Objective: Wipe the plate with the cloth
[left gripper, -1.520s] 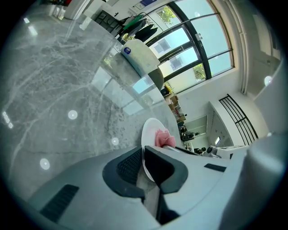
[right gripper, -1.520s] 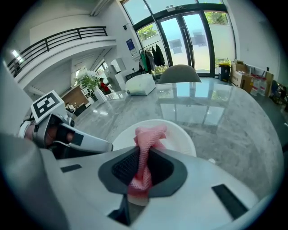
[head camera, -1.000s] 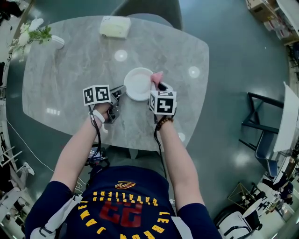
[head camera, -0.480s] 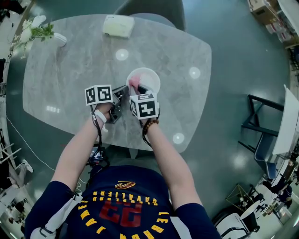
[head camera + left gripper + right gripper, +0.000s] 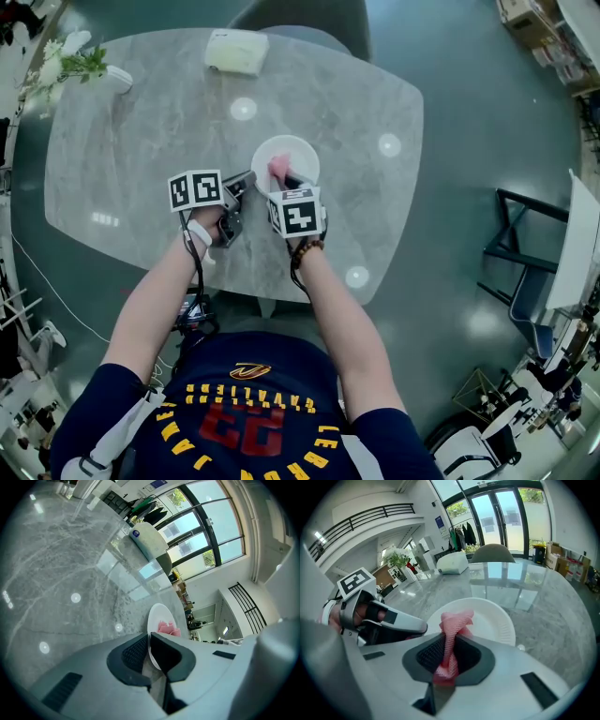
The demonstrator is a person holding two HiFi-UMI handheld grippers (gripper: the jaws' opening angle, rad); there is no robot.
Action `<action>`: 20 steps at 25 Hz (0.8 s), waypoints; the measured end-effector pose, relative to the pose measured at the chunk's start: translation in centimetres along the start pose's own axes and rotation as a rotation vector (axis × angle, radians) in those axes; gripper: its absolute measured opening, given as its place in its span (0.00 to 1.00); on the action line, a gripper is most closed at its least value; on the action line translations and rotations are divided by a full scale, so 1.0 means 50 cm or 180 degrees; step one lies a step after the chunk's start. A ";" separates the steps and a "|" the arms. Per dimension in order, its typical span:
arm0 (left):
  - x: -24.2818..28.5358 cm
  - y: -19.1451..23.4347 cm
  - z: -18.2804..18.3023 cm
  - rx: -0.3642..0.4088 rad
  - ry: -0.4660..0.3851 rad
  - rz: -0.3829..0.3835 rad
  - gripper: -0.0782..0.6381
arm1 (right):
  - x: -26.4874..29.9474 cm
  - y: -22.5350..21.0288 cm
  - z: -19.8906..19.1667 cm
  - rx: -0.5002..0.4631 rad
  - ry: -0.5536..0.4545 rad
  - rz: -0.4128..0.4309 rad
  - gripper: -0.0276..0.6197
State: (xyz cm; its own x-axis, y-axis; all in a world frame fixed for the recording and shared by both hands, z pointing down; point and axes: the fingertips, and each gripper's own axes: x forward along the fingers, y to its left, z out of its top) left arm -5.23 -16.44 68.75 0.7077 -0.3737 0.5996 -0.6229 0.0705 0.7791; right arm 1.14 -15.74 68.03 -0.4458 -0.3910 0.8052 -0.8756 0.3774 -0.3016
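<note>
A white plate (image 5: 295, 153) lies near the middle of the grey marble table (image 5: 141, 141). My left gripper (image 5: 246, 180) is shut on the plate's near-left rim (image 5: 151, 641). My right gripper (image 5: 282, 178) is shut on a pink cloth (image 5: 453, 629), and the cloth's bunched end (image 5: 278, 168) rests on the plate's near part. In the right gripper view the plate (image 5: 497, 618) spreads out behind the cloth, with the left gripper (image 5: 423, 628) at its left edge. The left gripper view shows the pink cloth (image 5: 168, 628) lying on the plate.
A pale rectangular box (image 5: 236, 51) sits at the table's far edge, with a grey chair (image 5: 309, 23) behind it. A small vase of white flowers (image 5: 70, 66) stands at the far left corner. A dark metal frame (image 5: 530, 258) stands on the floor to the right.
My right gripper carried the pink cloth from the plate's right rim leftward onto the plate, then eased slightly right. The plate shifted a little. The left gripper kept its hold.
</note>
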 end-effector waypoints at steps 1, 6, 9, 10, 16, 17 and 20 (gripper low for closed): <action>0.000 0.001 0.001 -0.0001 0.0006 0.0000 0.14 | -0.005 -0.014 0.000 0.0020 -0.0006 -0.0048 0.11; -0.002 0.002 -0.002 -0.0037 -0.0004 -0.0005 0.14 | -0.042 -0.094 -0.009 0.0129 -0.0055 -0.0274 0.11; -0.002 -0.003 -0.004 -0.0022 -0.0002 -0.0017 0.14 | -0.069 -0.135 -0.007 0.0212 -0.0140 -0.0369 0.11; -0.002 -0.004 -0.004 -0.0009 0.0002 -0.0016 0.14 | -0.077 -0.145 -0.006 0.0247 -0.0169 -0.0394 0.11; -0.003 -0.007 -0.006 0.0008 0.0004 0.0014 0.14 | -0.103 -0.141 0.012 0.0375 -0.0371 -0.0374 0.11; -0.002 -0.008 -0.007 0.0008 0.0003 0.0011 0.14 | -0.104 -0.126 0.017 0.0359 -0.0397 -0.0333 0.11; -0.001 -0.007 -0.010 -0.0010 -0.0009 0.0003 0.14 | -0.091 -0.061 0.025 0.0250 -0.0408 -0.0153 0.11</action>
State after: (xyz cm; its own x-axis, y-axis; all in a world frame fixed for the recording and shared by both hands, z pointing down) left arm -4.89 -15.97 68.51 0.7061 -0.3761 0.6000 -0.6226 0.0738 0.7790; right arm 5.61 -16.16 64.67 -0.4189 -0.5129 0.7493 -0.9060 0.2909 -0.3074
